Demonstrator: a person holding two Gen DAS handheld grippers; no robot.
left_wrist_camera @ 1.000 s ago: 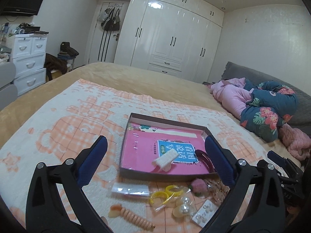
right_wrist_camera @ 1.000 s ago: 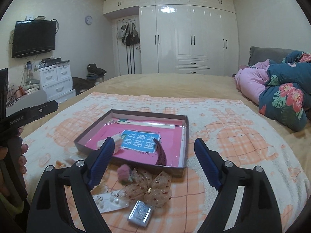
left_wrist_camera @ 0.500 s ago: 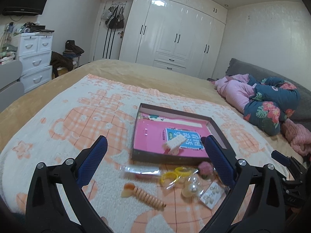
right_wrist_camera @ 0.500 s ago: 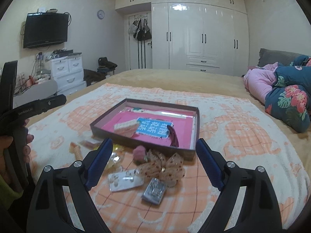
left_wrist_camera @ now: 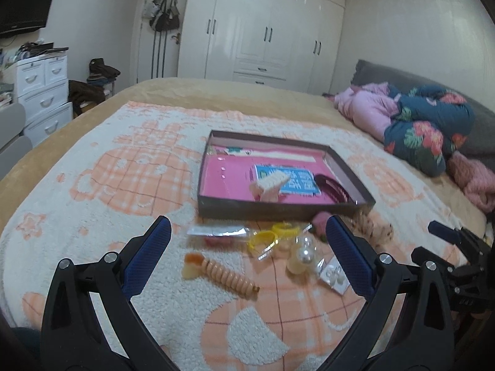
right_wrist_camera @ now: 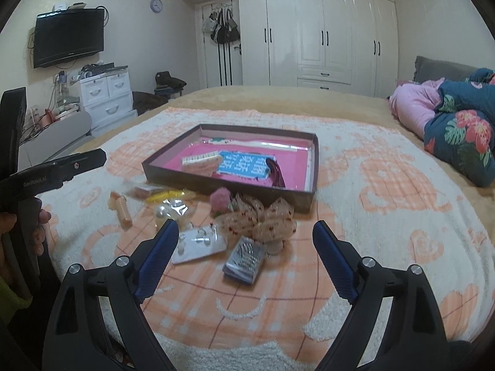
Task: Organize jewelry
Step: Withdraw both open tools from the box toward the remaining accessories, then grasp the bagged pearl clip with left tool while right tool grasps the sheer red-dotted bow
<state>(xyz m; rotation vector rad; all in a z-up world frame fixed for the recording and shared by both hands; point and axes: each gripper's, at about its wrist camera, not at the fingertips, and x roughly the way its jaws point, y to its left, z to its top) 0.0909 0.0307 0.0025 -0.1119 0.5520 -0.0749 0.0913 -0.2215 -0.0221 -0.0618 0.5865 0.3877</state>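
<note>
Both wrist cameras look slightly downward across the bed, sharing the tray [left_wrist_camera: 278,208] [right_wrist_camera: 222,182] and nearby trinkets.

Readable text: one brand mark

"GenRobot.AI" stands in white on the left gripper [right_wrist_camera: 55,171]; print on the blue label [right_wrist_camera: 244,164] is illegible.

dim indoor light | wardrobe [right_wrist_camera: 315,31] glare | fisheye edges | slight blur

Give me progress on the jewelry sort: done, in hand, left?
Done: a white hair clip and dark red clip lie in the box. In hand: nothing; left tongs and right tongs open. Left: spiral hair tie, yellow rings, earring card, bow on the blanket.
</note>
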